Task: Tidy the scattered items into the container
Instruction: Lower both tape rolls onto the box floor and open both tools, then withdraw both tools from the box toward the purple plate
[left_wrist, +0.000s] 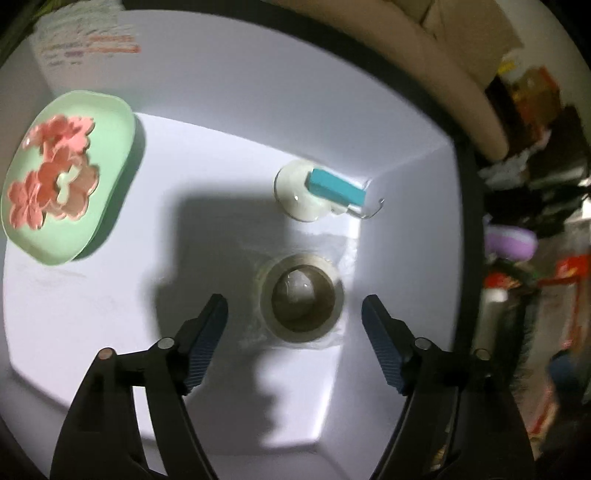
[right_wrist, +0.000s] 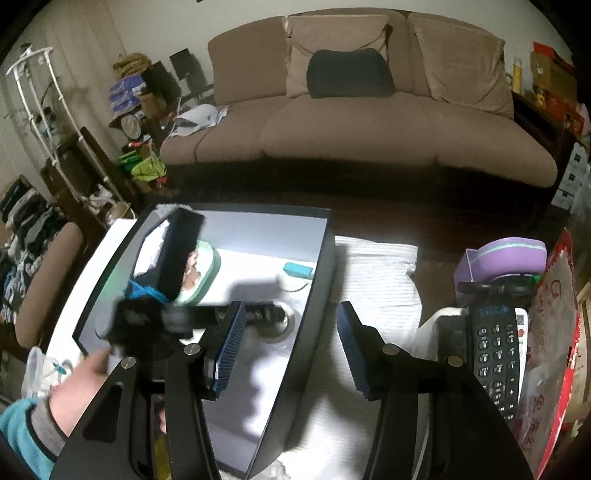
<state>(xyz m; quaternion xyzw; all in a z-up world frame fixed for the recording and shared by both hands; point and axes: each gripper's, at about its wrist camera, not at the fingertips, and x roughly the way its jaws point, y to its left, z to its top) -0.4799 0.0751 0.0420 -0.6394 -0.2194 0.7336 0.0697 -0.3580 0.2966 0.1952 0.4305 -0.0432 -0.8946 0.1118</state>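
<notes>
Blocking green dish (right_wrist: 205, 273): left claw (right_wrist: 266, 314)

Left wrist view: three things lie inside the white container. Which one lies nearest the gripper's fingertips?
The tape roll, lying flat right between the open left gripper fingers. The teal-handled suction hook lies further off, and the green dish of pink flowers sits far left.

Inside the container (left_wrist: 369, 110), bare floor lies open at six o'clock; green dish (left_wrist: 110, 155) blocks ten, tape roll (left_wrist: 301, 299) centre, suction hook (left_wrist: 317, 192) one.
</notes>
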